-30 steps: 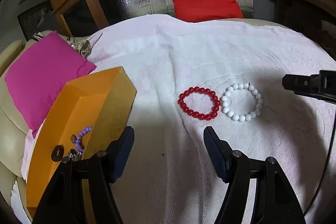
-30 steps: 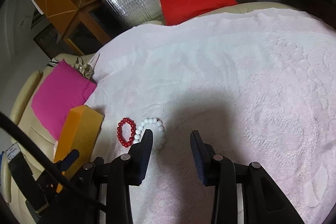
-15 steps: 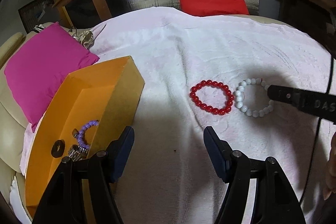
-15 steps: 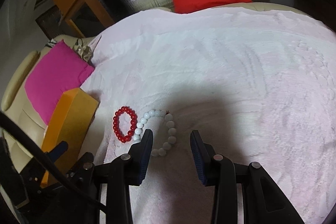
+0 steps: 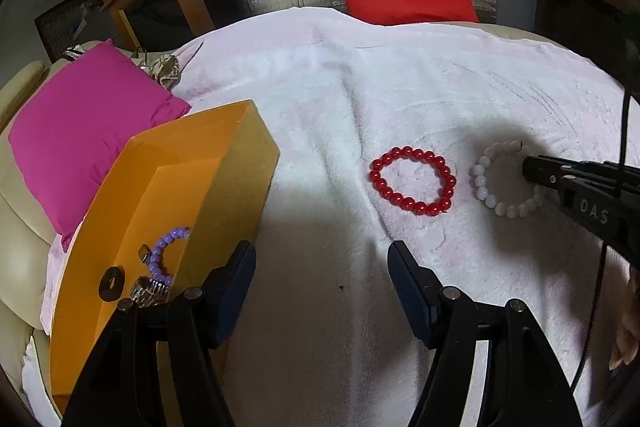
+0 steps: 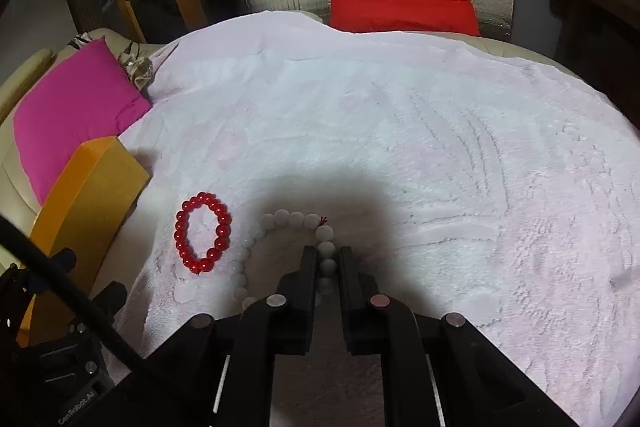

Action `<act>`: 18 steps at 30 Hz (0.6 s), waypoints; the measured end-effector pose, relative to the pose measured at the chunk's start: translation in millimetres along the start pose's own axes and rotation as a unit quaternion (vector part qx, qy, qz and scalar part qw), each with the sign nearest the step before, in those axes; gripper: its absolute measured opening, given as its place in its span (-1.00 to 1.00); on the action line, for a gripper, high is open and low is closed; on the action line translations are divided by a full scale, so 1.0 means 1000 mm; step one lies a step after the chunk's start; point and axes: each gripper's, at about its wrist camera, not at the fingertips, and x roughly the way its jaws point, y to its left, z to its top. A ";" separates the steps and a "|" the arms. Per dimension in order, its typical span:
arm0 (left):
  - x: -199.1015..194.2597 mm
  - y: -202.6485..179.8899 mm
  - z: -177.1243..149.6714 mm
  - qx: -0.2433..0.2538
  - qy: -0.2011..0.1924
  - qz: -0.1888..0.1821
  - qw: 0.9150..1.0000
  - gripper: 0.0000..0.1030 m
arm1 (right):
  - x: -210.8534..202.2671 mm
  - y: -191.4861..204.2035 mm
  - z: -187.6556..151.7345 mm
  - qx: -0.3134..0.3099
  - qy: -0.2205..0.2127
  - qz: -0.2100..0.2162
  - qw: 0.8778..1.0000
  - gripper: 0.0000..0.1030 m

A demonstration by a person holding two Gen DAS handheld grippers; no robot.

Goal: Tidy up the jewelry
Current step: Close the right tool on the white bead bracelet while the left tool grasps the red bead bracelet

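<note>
Operator: Blanket (image 5: 400,87), pale pink and plush, covers the work surface. What rests on it, largest first?

Technician: Orange box (image 5: 168,195), open-topped, stands at the left edge of the blanket beside a magenta cushion (image 5: 84,131). It contains a purple bead bracelet (image 5: 162,255), a metal-link piece (image 5: 148,289) and a dark round item (image 5: 111,282). Near the middle of the blanket lies the red bead bracelet (image 5: 412,181), a closed ring lying flat. Just to its right, not touching, lies the white bead bracelet (image 6: 288,223), round pale beads with a small red knot.

Operator: Tool state?

Technician: Right gripper (image 6: 326,259) has just been closing; its jaws now pinch the near-right side of the white bead bracelet, beads showing between the pads. Left gripper (image 5: 322,269) stands wide apart and holds nothing, its left finger (image 5: 232,279) close against the orange box wall.
</note>
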 end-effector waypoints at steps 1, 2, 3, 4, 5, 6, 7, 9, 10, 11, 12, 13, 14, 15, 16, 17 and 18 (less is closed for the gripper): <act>0.001 -0.002 0.000 0.002 0.000 -0.001 1.000 0.35 | -0.003 -0.002 0.000 0.001 -0.001 -0.001 1.000 -0.79; 0.001 -0.004 0.001 0.003 0.000 -0.002 1.000 0.34 | -0.007 -0.006 0.001 0.006 -0.005 -0.001 1.000 -0.79; 0.002 -0.006 0.001 0.004 0.001 -0.003 1.000 0.34 | -0.010 -0.010 0.001 0.009 -0.007 -0.001 1.000 -0.79; 0.002 -0.008 0.002 0.005 0.000 -0.004 1.000 0.34 | -0.014 -0.015 0.002 0.013 -0.009 -0.002 1.000 -0.79; 0.002 -0.010 0.003 0.005 0.000 -0.005 1.000 0.34 | -0.017 -0.020 0.003 0.018 -0.010 -0.004 1.000 -0.79; 0.003 -0.011 0.004 0.005 -0.001 -0.006 1.000 0.35 | -0.020 -0.026 0.003 0.022 -0.013 -0.007 1.000 -0.79; 0.004 -0.012 0.006 0.003 -0.002 -0.011 1.000 0.34 | -0.022 -0.030 0.004 0.026 -0.014 -0.009 1.000 -0.79; 0.007 -0.013 0.012 -0.003 -0.004 -0.022 1.000 0.34 | -0.026 -0.042 0.005 0.038 -0.015 -0.011 0.999 -0.79; 0.008 -0.013 0.016 -0.009 -0.008 -0.033 0.999 0.34 | -0.028 -0.046 0.005 0.041 -0.015 -0.013 0.999 -0.79; 0.009 -0.013 0.018 -0.011 -0.013 -0.041 0.999 0.34 | -0.028 -0.052 0.005 0.045 -0.014 -0.016 0.999 -0.79; 0.010 -0.013 0.020 -0.012 -0.018 -0.051 0.998 0.34 | -0.029 -0.058 0.005 0.049 -0.010 -0.021 0.999 -0.79; 0.013 -0.015 0.023 -0.013 -0.019 -0.065 0.998 0.34 | -0.029 -0.065 0.004 0.054 -0.008 -0.022 0.998 -0.79; 0.015 -0.016 0.024 -0.014 -0.020 -0.075 0.997 0.34 | -0.029 -0.070 0.004 0.060 -0.004 -0.020 0.998 -0.79; 0.017 -0.018 0.026 -0.015 -0.021 -0.087 0.996 0.34 | -0.029 -0.076 0.003 0.067 -0.001 -0.016 0.998 -0.79; 0.020 -0.020 0.027 -0.018 -0.020 -0.103 0.994 0.34 | -0.031 -0.079 0.002 0.072 0.001 -0.013 0.997 -0.79; 0.022 -0.021 0.028 -0.021 -0.017 -0.113 0.993 0.34 | -0.032 -0.084 0.002 0.078 0.002 -0.011 0.997 -0.79; 0.025 -0.022 0.029 -0.027 -0.014 -0.123 0.992 0.34 | -0.033 -0.086 0.002 0.082 0.002 -0.009 0.997 -0.79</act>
